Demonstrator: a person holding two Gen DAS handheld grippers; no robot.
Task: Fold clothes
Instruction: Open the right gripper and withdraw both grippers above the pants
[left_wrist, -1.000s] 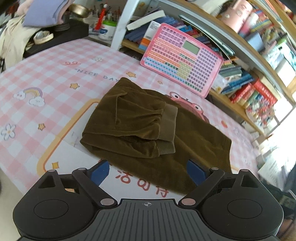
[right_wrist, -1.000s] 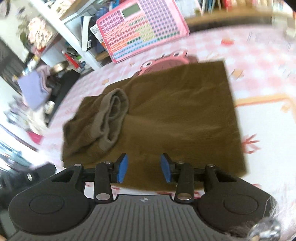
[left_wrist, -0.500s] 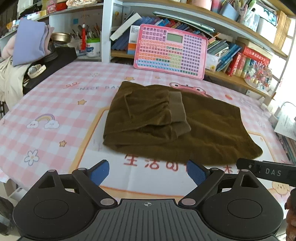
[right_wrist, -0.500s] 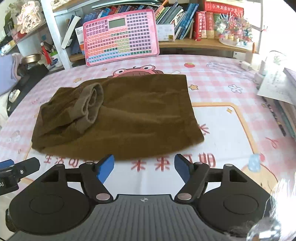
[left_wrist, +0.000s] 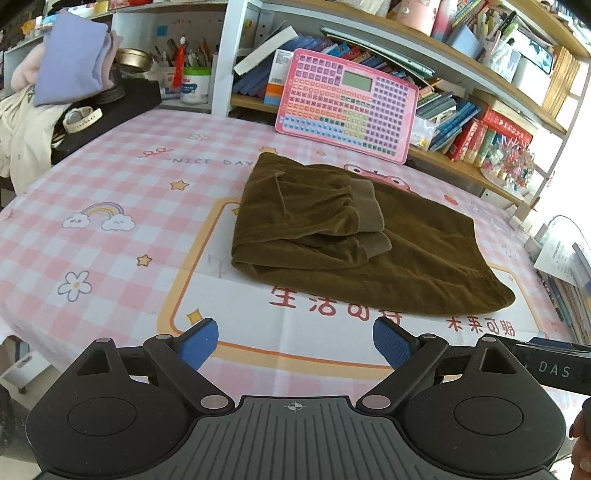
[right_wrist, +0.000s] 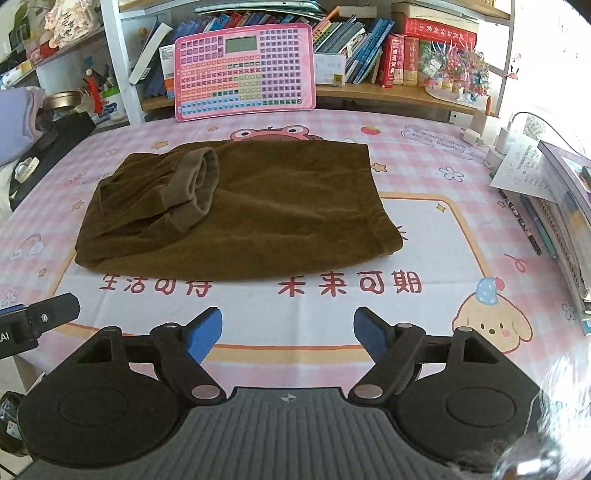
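Pink checked tablecloth (right_wrist: 424, 177) covers the table, and on it we count one garment: brown folded trousers (right_wrist: 258, 210), two ribbed cuffs doubled back over their left half. Behind the trousers leans one pink keyboard toy (right_wrist: 245, 72) against the bookshelf. Our left gripper (left_wrist: 295, 341) and right gripper (right_wrist: 288, 330) both hover just short of the trousers, fingers spread, empty. Beyond the trousers' left end sits what may be a watch (left_wrist: 82, 118).
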